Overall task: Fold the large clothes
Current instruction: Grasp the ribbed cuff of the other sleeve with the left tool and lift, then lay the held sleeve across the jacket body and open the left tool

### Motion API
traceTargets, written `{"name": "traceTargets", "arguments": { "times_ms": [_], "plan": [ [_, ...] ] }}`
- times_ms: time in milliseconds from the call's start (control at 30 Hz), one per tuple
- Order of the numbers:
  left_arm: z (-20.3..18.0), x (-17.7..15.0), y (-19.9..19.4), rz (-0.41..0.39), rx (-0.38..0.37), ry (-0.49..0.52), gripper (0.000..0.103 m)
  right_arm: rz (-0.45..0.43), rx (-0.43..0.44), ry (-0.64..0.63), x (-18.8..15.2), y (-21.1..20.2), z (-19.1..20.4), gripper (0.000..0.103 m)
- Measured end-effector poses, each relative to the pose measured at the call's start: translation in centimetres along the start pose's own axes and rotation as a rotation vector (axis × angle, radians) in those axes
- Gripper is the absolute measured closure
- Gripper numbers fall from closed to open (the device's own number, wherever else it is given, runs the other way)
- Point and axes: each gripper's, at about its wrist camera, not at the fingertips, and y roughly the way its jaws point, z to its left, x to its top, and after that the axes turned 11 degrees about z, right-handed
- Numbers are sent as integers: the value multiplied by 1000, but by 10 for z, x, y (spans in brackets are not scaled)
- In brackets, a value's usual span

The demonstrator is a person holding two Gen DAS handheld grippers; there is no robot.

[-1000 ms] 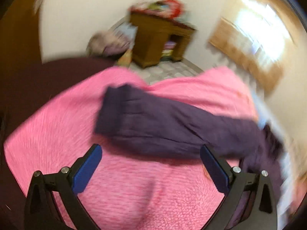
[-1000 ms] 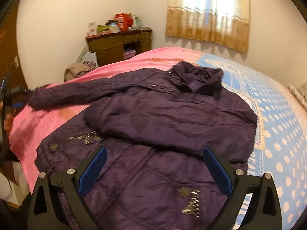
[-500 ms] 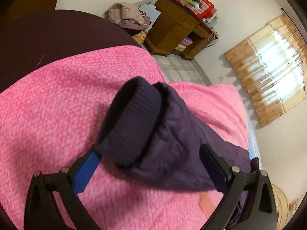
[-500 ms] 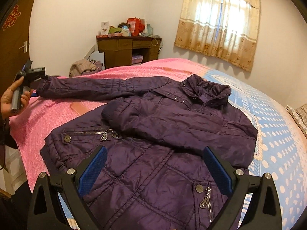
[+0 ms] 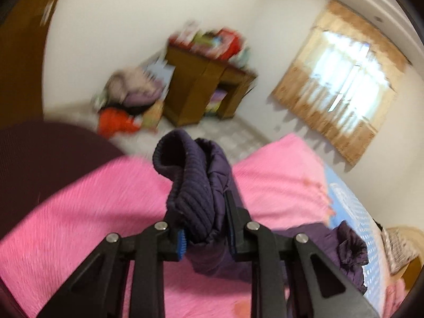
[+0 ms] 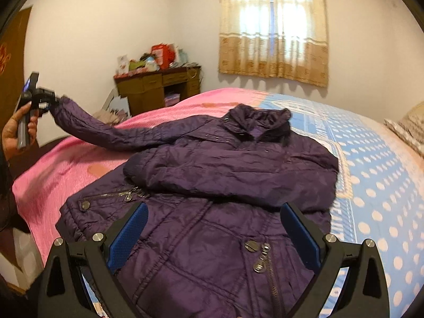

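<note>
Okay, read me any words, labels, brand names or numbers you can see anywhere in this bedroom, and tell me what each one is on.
No text can be read in either view.
Red boxes and cards on the wooden desk: any printing is too small and blurred to read.
Red ornament on the brown door: shape only, cut off at the edge, unreadable.
Purple jacket: its snaps and zipper pulls show no legible marking.
Polka-dot bedsheet: pattern only.

We see a dark purple quilted jacket (image 6: 225,185) lying front-up on the bed, collar toward the window, metal zippers and snaps showing. One sleeve (image 6: 233,175) is folded across its chest. The other sleeve (image 6: 111,132) stretches out sideways and rises off the bed, its ribbed knit cuff (image 5: 190,190) bunched and lifted.
</note>
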Motion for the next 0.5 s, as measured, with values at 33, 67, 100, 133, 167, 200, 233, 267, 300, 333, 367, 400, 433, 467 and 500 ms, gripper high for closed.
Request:
{"name": "traceTargets", "arguments": {
  "times_ms": [33, 67, 100, 133, 167, 200, 233, 267, 300, 333, 367, 400, 433, 467, 500],
  "plan": [
    [-12, 5, -6, -23, -10, 27, 80, -10, 2, 20, -2, -3, -5, 3],
    [-40, 11, -17, -63, -27, 83, 80, -21, 2, 43, -3, -7, -11, 3],
    [-69, 13, -29, -102, -56, 142, 80, -30, 2, 66, -5, -11, -17, 3],
    [-84, 12, -37, -125, -76, 177, 80, -37, 1, 85, -7, -13, -22, 3],
    [-113, 8, -48, -156, -106, 237, 81, -45, -3, 106, -9, -16, -28, 3],
    [-149, 0, -58, -174, -152, 301, 81, -51, -7, 123, -10, -19, -33, 3],
    [-166, -5, -64, -178, -187, 333, 82, -58, -15, 151, -13, -22, -40, 3],
    [-199, -19, -71, -175, -236, 395, 82, -61, -21, 170, -15, -24, -46, 3],
    [-220, -31, -75, -171, -268, 444, 84, -64, -30, 193, -17, -26, -53, 3],
    [-247, -51, -80, -166, -310, 505, 84, -66, -37, 213, -20, -28, -59, 3],
    [-277, -78, -81, -157, -344, 578, 84, -66, -42, 230, -23, -31, -64, 3],
    [-293, -100, -84, -146, -367, 637, 84, -65, -48, 244, -25, -32, -68, 3],
    [-314, -129, -83, -133, -395, 705, 84, -64, -59, 268, -29, -34, -74, 3],
    [-334, -163, -79, -106, -420, 782, 84, -60, -66, 283, -33, -35, -79, 3],
    [-346, -186, -78, -81, -436, 837, 84, -53, -75, 300, -37, -35, -85, 3]
  ]
}}
